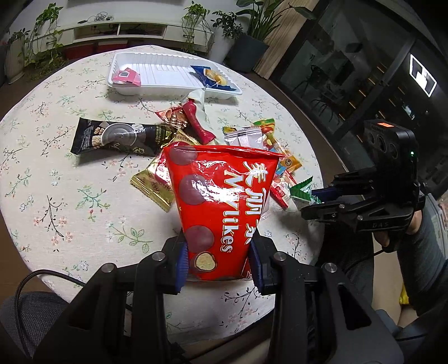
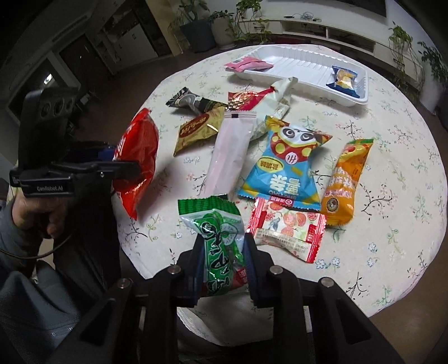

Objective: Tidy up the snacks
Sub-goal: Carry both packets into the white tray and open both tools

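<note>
A red snack bag [image 1: 221,212] is clamped in the left tool [image 1: 218,261], raised over the surface [image 1: 70,196] near its front edge. A green packet [image 2: 221,246] is pinched in the right tool [image 2: 222,266], nearly closed, above the same edge.

It was a home living room. A round table [image 1: 70,196] under a flowered cloth stood before the tongs, and beyond it ran a low white cabinet [image 1: 117,29] along the wall, flanked by potted plants [image 1: 196,25]. To one side stood a dark glass door [image 1: 350,84].
</note>
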`<act>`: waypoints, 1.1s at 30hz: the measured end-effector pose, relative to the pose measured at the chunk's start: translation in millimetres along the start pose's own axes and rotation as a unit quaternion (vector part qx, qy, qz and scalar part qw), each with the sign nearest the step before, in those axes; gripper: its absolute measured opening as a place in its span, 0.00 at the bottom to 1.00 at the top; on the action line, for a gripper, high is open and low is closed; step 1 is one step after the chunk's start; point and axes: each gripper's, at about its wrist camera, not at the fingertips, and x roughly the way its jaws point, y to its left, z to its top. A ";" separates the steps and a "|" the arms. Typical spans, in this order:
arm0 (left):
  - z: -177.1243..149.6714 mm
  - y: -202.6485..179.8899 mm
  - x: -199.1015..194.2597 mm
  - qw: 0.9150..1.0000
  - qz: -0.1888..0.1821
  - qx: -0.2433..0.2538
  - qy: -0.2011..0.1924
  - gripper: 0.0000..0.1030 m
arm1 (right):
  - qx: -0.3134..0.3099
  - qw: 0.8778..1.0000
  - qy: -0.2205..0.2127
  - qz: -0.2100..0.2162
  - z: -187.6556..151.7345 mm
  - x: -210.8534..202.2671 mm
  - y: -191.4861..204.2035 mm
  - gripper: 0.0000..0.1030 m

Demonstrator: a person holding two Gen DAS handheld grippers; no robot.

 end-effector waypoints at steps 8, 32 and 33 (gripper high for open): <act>15.9 11.7 -10.3 1.000 -0.008 -0.012 -0.012 0.32 | 0.063 0.995 -0.054 0.053 0.6 -16.9 -19.3 0.26; 263.8 93.6 20.7 0.998 0.054 -0.014 -0.016 0.32 | 0.195 0.959 -0.207 -0.007 164.7 -79.6 -131.4 0.27; 274.3 96.0 32.8 0.998 0.061 -0.012 -0.003 0.32 | 0.192 0.960 -0.201 -0.007 176.7 -71.4 -131.4 0.27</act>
